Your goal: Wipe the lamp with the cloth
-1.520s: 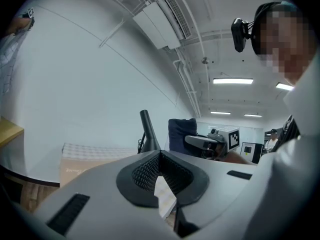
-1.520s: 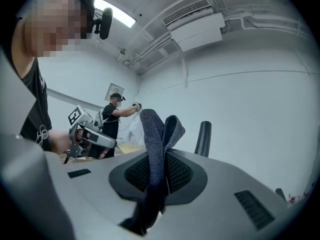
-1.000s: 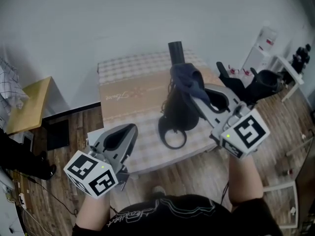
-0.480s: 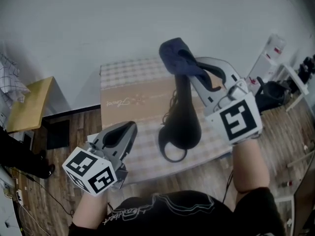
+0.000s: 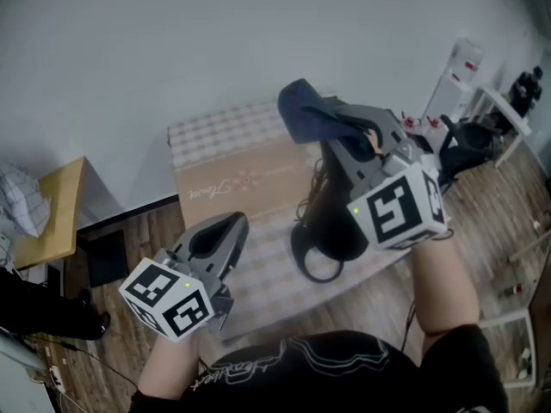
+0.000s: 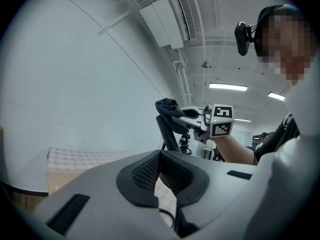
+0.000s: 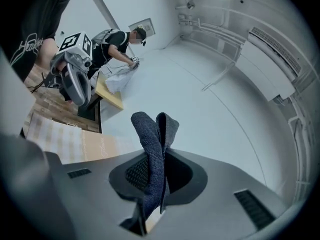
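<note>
Your right gripper (image 5: 328, 120) pinches the dark blue woven cloth (image 5: 299, 110) by a fold. It is soft and limp, so a bunched wad stands clear of the pads and appears to rest on the top end of the black desk lamp with a ring-shaped base (image 5: 334, 226). The lamp stands towards 4 o'clock on the checked surface (image 5: 207, 136). I judge it light, hard, smooth and top-heavy on its slim neck, so a sideways wipe could tip it. Your left gripper (image 5: 231, 229), at 8 o'clock from the lamp and well apart from it, is pressed together on nothing. Brace the lamp low on the neck or at the ring. I see no container here.
</note>
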Tool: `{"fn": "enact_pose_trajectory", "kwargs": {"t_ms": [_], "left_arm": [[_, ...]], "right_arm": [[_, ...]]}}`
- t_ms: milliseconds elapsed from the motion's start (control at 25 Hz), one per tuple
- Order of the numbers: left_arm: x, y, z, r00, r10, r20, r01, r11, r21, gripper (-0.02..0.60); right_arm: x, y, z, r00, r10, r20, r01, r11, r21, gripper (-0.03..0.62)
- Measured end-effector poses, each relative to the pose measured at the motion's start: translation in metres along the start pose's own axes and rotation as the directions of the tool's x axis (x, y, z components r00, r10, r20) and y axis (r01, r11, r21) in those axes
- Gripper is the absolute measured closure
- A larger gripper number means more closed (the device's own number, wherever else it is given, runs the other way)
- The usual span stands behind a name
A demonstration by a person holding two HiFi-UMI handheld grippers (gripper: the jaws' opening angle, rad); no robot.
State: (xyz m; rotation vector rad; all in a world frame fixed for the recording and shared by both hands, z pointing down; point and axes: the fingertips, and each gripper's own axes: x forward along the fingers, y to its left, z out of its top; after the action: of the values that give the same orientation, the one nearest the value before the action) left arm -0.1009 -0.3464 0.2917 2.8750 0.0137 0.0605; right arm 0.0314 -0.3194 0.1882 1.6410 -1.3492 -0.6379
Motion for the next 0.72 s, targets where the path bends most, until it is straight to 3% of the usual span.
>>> {"fn": "enact_pose_trajectory", "kwargs": {"t_ms": [400, 720], "left_arm": [[-0.02, 0.021, -0.009, 0.99, -0.128, -0.065, 0.128, 0.992, -0.007, 0.58], [-0.033, 0.027, -0.023, 0.969, -0.224, -0.105, 0.224, 0.975, -0.017, 0.581]], "right_arm": [[0.011, 0.035, -0.014, 0.98, -0.03, -0.198, 0.036, 0.999, 0.026, 0.542], [0.006, 0.068, -0.025, 0.948, -0.041, -0.316, 0.065, 0.996, 0.065, 0.542]]}}
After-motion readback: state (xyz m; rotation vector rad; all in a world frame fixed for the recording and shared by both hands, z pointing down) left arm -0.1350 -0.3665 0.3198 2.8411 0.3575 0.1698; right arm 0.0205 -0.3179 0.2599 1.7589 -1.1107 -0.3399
